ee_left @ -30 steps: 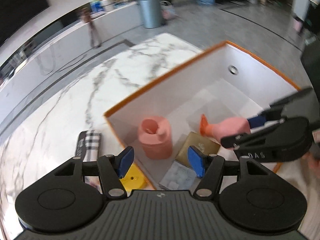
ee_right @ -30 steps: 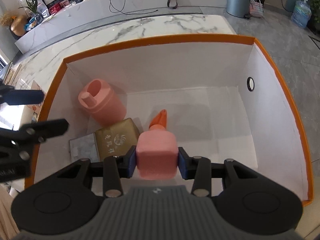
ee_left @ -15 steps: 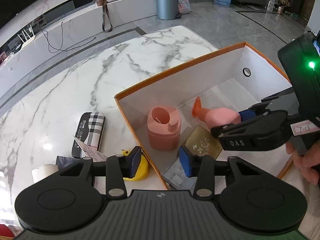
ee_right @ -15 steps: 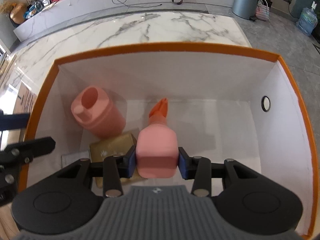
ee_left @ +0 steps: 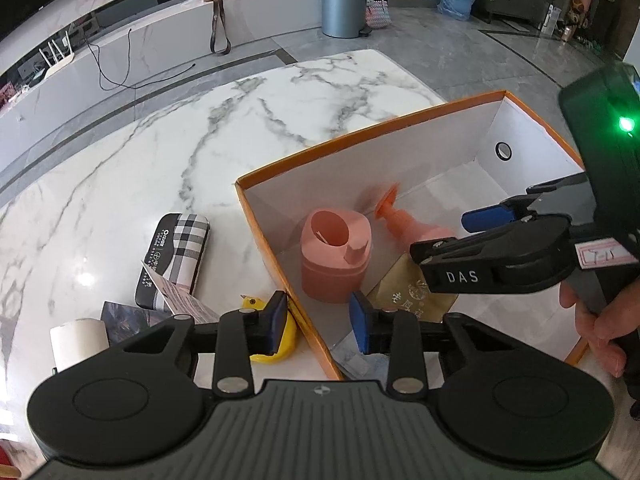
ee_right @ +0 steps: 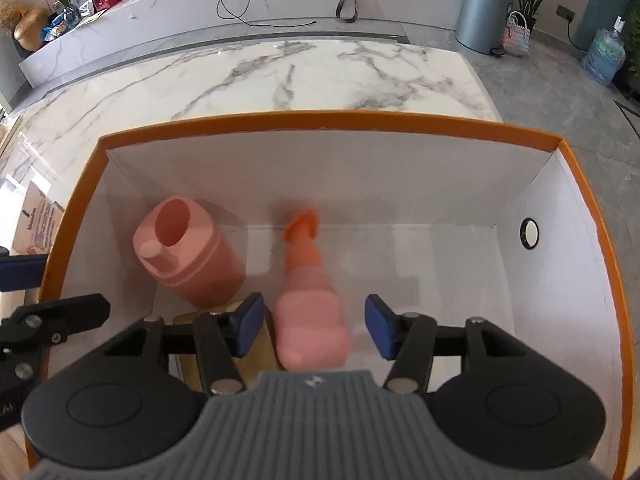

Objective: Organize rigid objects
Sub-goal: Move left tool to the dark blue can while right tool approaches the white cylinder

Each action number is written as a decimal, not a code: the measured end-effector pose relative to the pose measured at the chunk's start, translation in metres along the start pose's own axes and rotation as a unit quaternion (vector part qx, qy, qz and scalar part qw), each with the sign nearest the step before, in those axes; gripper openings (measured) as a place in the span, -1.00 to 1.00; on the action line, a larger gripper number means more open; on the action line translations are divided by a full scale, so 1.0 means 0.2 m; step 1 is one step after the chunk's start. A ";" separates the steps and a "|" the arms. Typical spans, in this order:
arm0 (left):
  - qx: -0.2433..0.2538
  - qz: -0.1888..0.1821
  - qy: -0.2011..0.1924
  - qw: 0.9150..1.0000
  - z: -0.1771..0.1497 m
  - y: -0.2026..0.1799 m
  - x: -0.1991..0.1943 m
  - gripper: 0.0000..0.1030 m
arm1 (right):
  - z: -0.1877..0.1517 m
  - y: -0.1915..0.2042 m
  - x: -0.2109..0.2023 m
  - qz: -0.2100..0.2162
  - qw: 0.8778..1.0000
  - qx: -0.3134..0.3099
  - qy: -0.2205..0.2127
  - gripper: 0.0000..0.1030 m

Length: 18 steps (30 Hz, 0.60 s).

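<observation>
Pink spray bottle with the orange nozzle lies on the white floor of the orange-rimmed box, directly between the blue pads of the right gripper. Those jaws are opening, and a gap shows on each side of the bottle, so neither pad presses on it. Its nozzle points away from the gripper toward the far wall. Just left of the right gripper's left pad leans a pink canister, mouth up, and beneath that pad lies a flat gold packet.

The left gripper hangs over the box's near left corner with its jaws drawn in as far as they go; nothing is clamped, though the orange rim passes between the pads in view. Just beyond its left pad, outside the box on the marble table, sits a yellow duck toy. Farther left lie a plaid case, a printed leaflet and a white roll. A hand grips the right gripper's handle.
</observation>
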<state>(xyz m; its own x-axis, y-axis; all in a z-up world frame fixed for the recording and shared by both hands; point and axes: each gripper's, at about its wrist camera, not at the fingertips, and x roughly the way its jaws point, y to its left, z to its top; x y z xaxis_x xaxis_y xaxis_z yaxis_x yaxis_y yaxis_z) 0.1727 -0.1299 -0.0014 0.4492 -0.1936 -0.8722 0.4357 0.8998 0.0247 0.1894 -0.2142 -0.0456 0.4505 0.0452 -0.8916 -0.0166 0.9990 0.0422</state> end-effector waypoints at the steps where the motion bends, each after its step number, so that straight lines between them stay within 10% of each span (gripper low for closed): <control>1: -0.003 -0.003 0.000 1.000 0.00 0.00 0.00 -0.29 | 0.00 0.00 -0.01 -0.003 1.000 0.001 -0.002 0.10; 18: -0.073 -0.027 -0.053 0.996 -0.14 0.13 -0.21 -0.32 | -0.22 0.26 -0.41 0.027 0.985 -0.037 -0.165 0.12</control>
<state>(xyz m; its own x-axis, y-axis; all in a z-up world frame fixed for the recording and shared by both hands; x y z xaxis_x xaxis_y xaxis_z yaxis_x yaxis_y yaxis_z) 0.1423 -0.0876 0.0228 0.5109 -0.2761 -0.8141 0.3466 0.9328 -0.0988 0.1121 -0.1659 0.0097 0.7129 0.1062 -0.6932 -0.1083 0.9933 0.0408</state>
